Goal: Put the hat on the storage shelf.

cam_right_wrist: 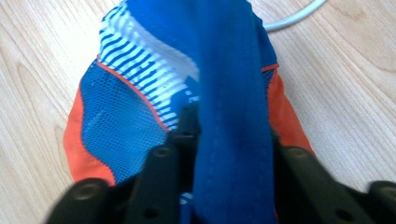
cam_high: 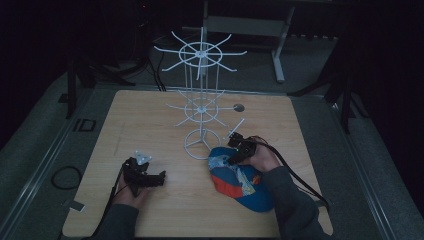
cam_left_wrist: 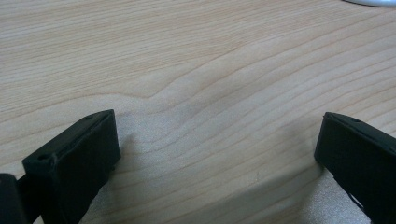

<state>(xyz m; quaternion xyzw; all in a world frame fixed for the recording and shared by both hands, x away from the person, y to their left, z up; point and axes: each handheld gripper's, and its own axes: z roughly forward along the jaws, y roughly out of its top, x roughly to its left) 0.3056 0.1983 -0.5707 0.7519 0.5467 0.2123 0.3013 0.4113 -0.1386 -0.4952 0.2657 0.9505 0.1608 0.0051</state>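
A white wire display stand (cam_high: 201, 100) with two tiers of spoked hooks rises from a ring base at the middle of the wooden table (cam_high: 150, 120), just beyond a blue, orange and striped cap (cam_high: 240, 182) lying at the near right. The right gripper (cam_high: 235, 150) pinches a blue fold of the cap (cam_right_wrist: 233, 93) between its jaws. The left gripper (cam_high: 150, 177) rests at the near left, well apart from the cap, jaws spread wide over bare wood.
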